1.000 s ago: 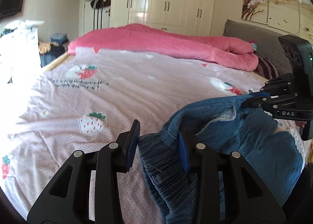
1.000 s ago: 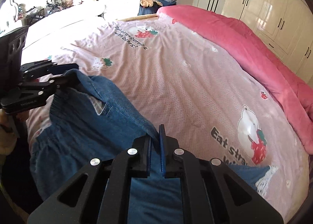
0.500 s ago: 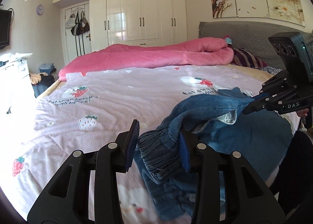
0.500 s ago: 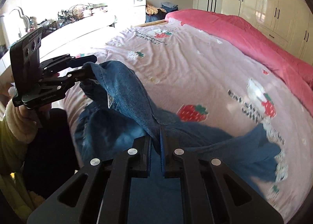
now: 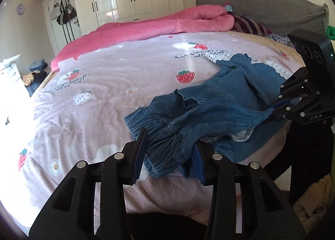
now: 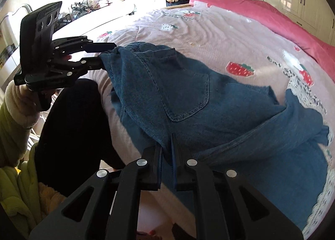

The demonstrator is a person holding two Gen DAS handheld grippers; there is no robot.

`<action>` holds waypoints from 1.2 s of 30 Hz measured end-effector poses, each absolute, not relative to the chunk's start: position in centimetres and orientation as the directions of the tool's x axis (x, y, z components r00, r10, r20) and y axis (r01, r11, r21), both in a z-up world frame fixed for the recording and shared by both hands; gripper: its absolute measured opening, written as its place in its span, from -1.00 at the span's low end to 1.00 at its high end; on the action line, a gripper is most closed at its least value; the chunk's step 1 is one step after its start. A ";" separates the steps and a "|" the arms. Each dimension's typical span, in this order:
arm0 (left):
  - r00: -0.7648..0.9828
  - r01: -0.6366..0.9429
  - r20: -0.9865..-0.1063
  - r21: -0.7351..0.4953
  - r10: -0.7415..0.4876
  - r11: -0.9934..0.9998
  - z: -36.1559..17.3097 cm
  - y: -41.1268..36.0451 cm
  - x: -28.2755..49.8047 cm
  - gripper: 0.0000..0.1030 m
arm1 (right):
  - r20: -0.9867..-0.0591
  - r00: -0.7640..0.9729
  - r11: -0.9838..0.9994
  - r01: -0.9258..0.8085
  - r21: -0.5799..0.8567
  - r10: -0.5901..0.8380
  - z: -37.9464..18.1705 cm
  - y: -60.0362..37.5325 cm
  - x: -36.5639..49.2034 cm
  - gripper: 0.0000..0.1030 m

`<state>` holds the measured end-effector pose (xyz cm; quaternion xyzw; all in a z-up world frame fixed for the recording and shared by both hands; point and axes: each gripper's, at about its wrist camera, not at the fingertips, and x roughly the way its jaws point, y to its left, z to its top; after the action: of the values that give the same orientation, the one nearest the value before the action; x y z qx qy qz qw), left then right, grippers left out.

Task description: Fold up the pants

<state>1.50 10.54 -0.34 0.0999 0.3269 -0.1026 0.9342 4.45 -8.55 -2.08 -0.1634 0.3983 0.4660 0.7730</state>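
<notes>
Pants (image 5: 209, 112) lowered onto bed (image 5: 104, 84), both grippers clamped

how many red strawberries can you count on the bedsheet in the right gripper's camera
3 clear: a large strawberry just beyond the jeans, another by the lace hem, a small one far left. More may be hidden.

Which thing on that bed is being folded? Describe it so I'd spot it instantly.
Look at the big bed with the strawberry-print cover. At its near edge lie the jeans, pinched by both grippers. They are the only blue denim there, with a stitched back pocket and lace trim, unlike the pink blanket behind.
</notes>
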 end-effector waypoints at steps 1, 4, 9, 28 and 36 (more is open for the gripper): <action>0.759 0.255 -0.639 0.116 -0.125 0.960 -0.5 10.5 1.4 -0.38 | -0.768 0.247 0.512 -0.850 0.121 0.591 -2.2 -8.6 4.3 -0.87; 0.728 0.241 -0.677 0.112 -0.104 0.964 -1.2 10.6 1.7 -0.37 | -0.778 0.240 0.527 -0.840 0.134 0.580 -3.2 -8.4 4.3 -0.82; 0.670 0.193 -0.738 0.068 -0.081 0.979 -2.7 10.9 2.7 -0.19 | -0.794 0.245 0.567 -0.810 0.147 0.557 -5.0 -8.2 4.3 -0.72; 0.734 0.163 -0.674 0.051 -0.087 0.985 2.1 11.2 -2.0 -0.01 | -0.801 0.287 0.679 -0.709 0.190 0.525 -7.0 -9.0 6.5 -0.04; 0.696 0.284 -0.669 -0.077 -0.261 0.956 2.7 6.1 1.5 -0.41 | -0.777 0.284 0.685 -0.687 0.243 0.561 -5.6 -10.6 6.1 -0.04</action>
<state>1.53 6.07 2.73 0.0159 0.3606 -0.1479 0.9208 6.14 -10.63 -5.65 -0.0697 0.4528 0.3909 0.7983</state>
